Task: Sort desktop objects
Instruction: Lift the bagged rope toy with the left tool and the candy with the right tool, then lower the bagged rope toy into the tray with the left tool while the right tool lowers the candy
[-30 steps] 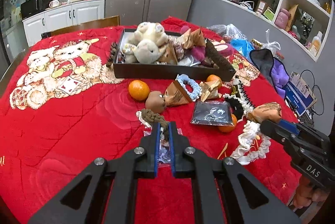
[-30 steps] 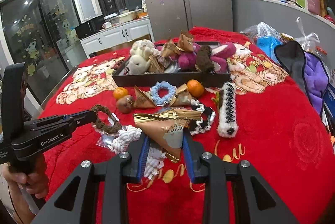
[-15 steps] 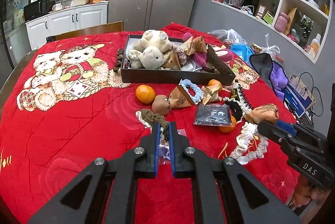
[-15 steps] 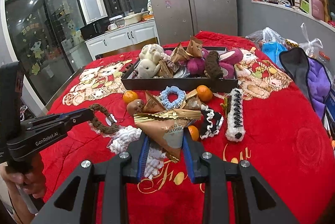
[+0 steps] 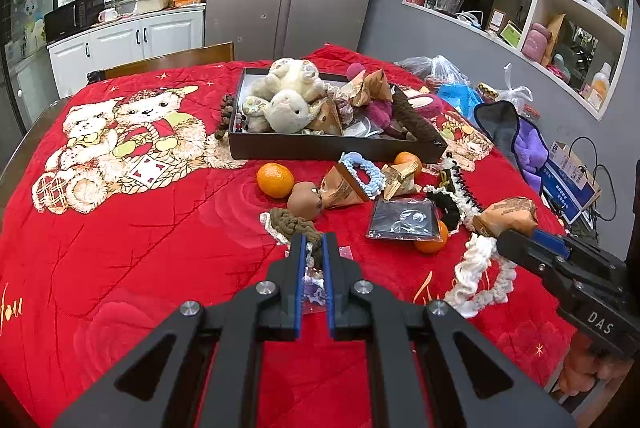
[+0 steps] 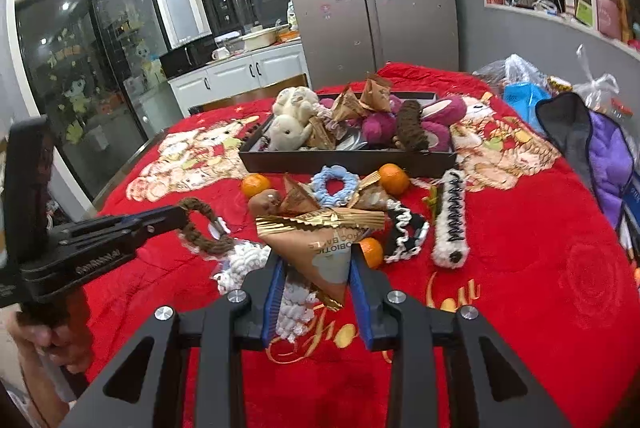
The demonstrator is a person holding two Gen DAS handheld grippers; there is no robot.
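Two loads in hand at once. Right tongs (image 6: 316, 282) are clamped on a brown paper cone-shaped snack packet with a gold crimped top (image 6: 324, 244), point down between the blue pads, crimped edge lying crosswise; packet is lifted clear of the red quilted cloth over the bench (image 6: 520, 268). Left tongs (image 5: 313, 268) are nearly together, pinching a brown braided yarn loop (image 5: 294, 222); in the right view the loop hangs off the tips, raised above the cloth. A small clear plastic bag (image 5: 314, 286) lies under the left tongs; cannot tell whether it is caught too.

Key relation: the dark shallow cardboard box (image 5: 332, 149), already heaped with cream plush toys (image 5: 286, 99), lies straight ahead and beyond both tongs, long side facing them. Between sit loose items: a white crocheted scrunchie (image 5: 480, 280), three oranges (image 5: 275, 180), a light-blue scrunchie (image 5: 362, 173), more cone packets. Judgement: both carries go forward over that clutter; the left is slightly nearer the box's near-left corner.
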